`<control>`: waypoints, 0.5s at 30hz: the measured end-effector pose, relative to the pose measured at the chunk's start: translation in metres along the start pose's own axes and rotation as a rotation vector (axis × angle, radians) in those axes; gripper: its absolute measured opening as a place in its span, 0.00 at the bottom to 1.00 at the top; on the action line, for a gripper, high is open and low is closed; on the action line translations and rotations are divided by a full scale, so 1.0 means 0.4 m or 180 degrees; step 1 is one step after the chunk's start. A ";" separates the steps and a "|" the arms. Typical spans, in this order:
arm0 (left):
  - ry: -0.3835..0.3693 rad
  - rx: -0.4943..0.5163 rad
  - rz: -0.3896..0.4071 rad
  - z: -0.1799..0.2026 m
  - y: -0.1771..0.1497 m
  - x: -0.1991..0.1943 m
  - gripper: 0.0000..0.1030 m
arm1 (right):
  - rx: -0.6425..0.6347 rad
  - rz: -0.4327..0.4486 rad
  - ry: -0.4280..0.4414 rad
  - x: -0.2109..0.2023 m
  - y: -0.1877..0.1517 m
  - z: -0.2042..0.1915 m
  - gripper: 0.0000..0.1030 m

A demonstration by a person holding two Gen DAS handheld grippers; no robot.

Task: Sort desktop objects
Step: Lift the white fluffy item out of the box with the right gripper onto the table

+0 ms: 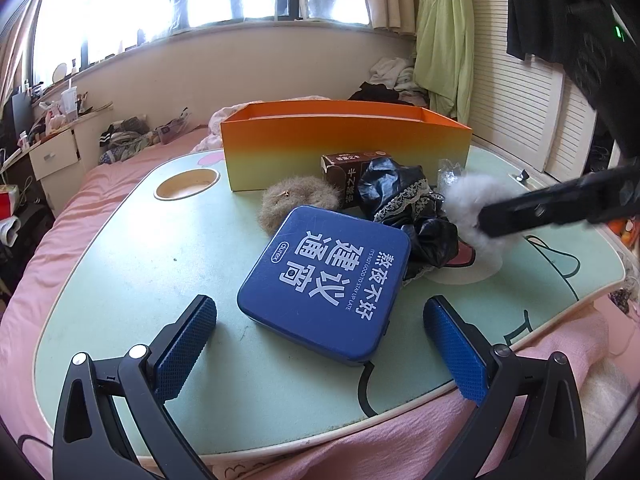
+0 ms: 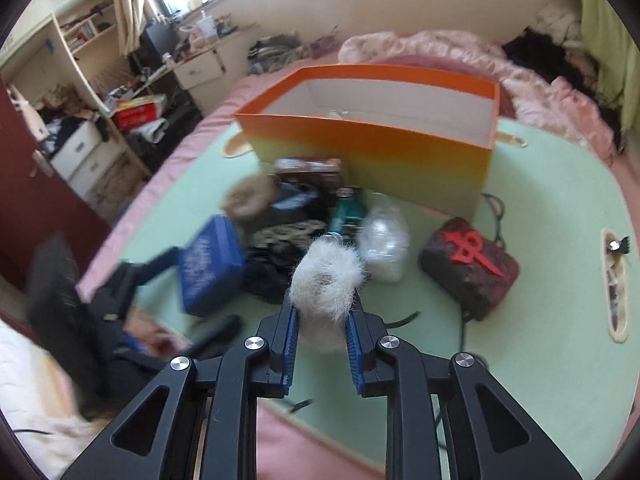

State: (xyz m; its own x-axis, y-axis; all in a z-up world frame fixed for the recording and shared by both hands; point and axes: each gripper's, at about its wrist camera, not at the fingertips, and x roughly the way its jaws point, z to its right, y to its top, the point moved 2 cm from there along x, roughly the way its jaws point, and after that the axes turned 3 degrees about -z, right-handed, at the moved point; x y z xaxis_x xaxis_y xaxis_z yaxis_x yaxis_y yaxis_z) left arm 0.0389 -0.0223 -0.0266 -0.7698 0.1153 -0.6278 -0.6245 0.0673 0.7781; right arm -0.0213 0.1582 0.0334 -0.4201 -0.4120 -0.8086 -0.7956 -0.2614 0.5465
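My right gripper (image 2: 322, 316) is shut on a white fluffy hair tie (image 2: 326, 278), held just above the green lap table (image 2: 552, 280); it also shows in the left wrist view (image 1: 468, 204). My left gripper (image 1: 320, 330) is open and empty, its jaws either side of the near corner of a blue tin (image 1: 326, 282), apart from it. An orange-to-yellow open box (image 2: 380, 136) stands at the back of the table. A brown fluffy hair tie (image 1: 296, 202), a brown carton (image 1: 346, 168) and black lace cloth (image 1: 408, 212) lie in front of the box.
A clear crinkled bag (image 2: 384, 246), a teal item (image 2: 348, 210) and a dark pouch with a red emblem (image 2: 468, 264) lie right of the pile. A cup hole (image 1: 187, 184) sits at the table's far left. Pink bedding (image 1: 48, 248) surrounds the table.
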 end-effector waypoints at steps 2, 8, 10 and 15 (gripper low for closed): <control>0.0000 -0.0002 0.0000 0.000 0.000 0.001 1.00 | 0.0019 0.0200 -0.0063 0.003 -0.008 0.012 0.30; 0.0002 -0.0002 0.0000 0.001 0.000 0.000 1.00 | 0.0133 0.1015 -0.0293 -0.088 -0.117 0.043 0.96; 0.0003 -0.0004 -0.0001 0.000 0.001 0.000 1.00 | 0.0108 0.0951 -0.0509 -0.072 -0.154 0.054 0.99; 0.0034 0.0003 -0.0016 0.000 -0.002 0.003 1.00 | -0.0057 0.0704 -0.0872 -0.010 -0.142 0.045 1.00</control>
State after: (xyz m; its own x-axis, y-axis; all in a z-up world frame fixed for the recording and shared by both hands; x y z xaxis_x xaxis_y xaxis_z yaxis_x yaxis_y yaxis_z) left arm 0.0385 -0.0222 -0.0280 -0.7681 0.1042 -0.6318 -0.6282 0.0687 0.7750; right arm 0.0176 0.1905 0.0016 -0.6849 -0.2116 -0.6972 -0.6654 -0.2083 0.7169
